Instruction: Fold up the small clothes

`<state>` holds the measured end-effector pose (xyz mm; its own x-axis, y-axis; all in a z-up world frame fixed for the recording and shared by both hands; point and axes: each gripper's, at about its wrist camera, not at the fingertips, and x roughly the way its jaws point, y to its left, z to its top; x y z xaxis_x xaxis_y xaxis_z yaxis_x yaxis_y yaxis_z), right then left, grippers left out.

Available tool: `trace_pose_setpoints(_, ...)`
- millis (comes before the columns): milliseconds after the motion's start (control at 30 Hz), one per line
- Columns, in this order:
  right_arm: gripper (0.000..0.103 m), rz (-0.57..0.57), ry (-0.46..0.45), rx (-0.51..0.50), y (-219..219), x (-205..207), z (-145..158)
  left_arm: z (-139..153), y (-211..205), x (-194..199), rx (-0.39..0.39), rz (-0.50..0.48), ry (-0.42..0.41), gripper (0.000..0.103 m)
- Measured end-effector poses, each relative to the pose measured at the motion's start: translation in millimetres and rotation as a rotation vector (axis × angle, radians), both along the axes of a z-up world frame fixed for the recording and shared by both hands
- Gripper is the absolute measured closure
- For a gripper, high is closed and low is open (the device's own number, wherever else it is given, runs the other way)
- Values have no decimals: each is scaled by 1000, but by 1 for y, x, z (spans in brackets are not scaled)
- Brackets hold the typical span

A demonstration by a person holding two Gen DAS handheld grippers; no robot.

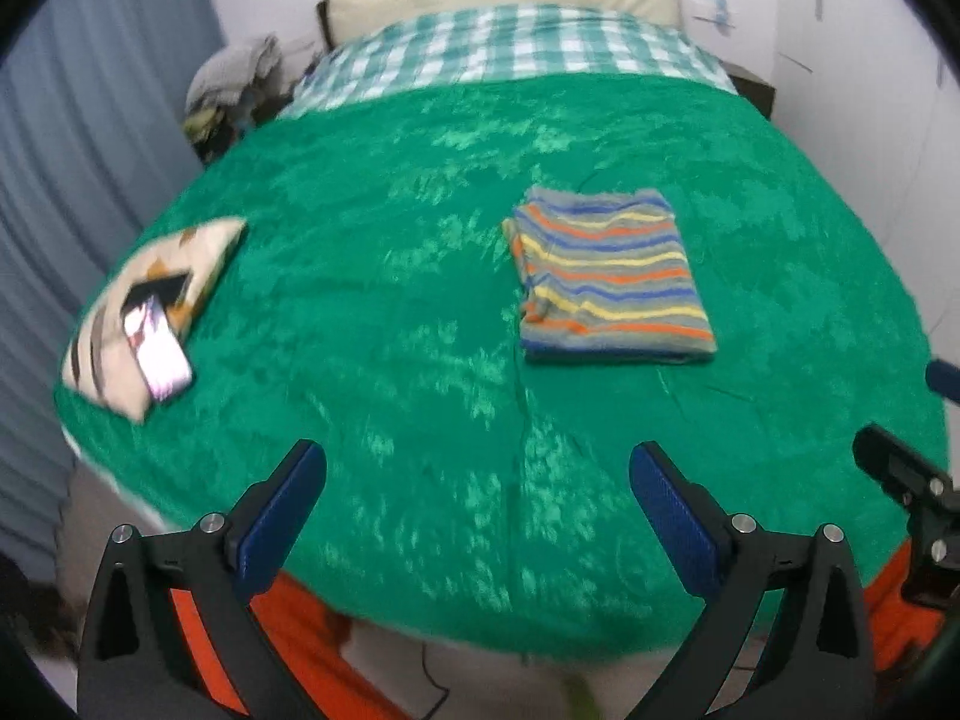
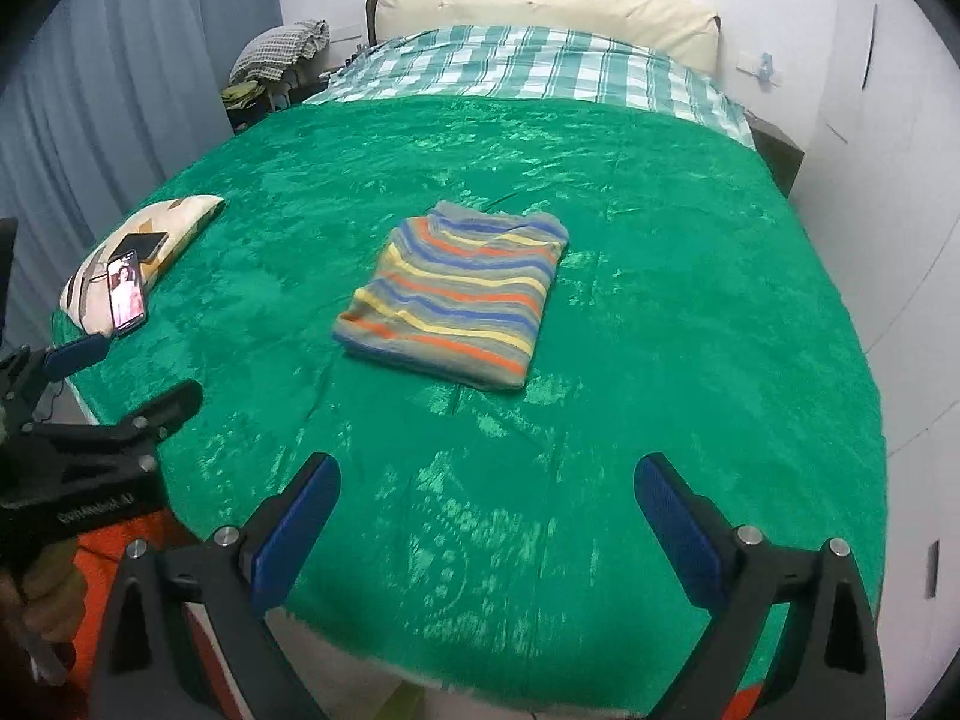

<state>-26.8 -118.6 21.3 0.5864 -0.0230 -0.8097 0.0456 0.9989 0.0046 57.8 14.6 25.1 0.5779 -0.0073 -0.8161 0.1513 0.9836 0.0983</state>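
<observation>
A small striped garment (image 1: 612, 279), grey with blue, orange and yellow stripes, lies folded into a neat rectangle on the green blanket (image 1: 390, 312). It also shows in the right wrist view (image 2: 456, 294). My left gripper (image 1: 477, 468) is open and empty, held above the blanket's near edge, well short of the garment. My right gripper (image 2: 486, 477) is open and empty too, also near the front edge. The left gripper (image 2: 123, 381) shows at the left of the right wrist view.
A patterned pillow (image 1: 162, 294) with a lit phone (image 1: 157, 348) on it lies at the bed's left edge. A checked sheet (image 2: 528, 72) and cream headboard (image 2: 552, 6) are at the far end. Grey curtains (image 2: 120, 90) hang left; a white wall stands right.
</observation>
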Motion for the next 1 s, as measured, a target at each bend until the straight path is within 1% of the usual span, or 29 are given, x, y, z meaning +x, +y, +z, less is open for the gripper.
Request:
trace_pose_setpoints(100, 5, -4, 7, 5, 8, -11, 11, 6, 7, -9, -24, 10, 21, 2)
trace_pose_setpoints(333, 5, 14, 24, 2, 27, -27, 30, 22, 15, -28, -33, 13, 25, 2)
trace_pose_setpoints(533, 5, 37, 31, -5, 42, -46, 47, 34, 20, -50, -50, -7, 42, 2)
trace_pose_setpoints(867, 5, 18, -43, -47, 47, -65, 73, 59, 24, -67, -59, -8, -28, 2)
trace_pose_setpoints(1000, 5, 18, -48, -56, 49, -66, 75, 66, 24, -70, -55, -6, -52, 2)
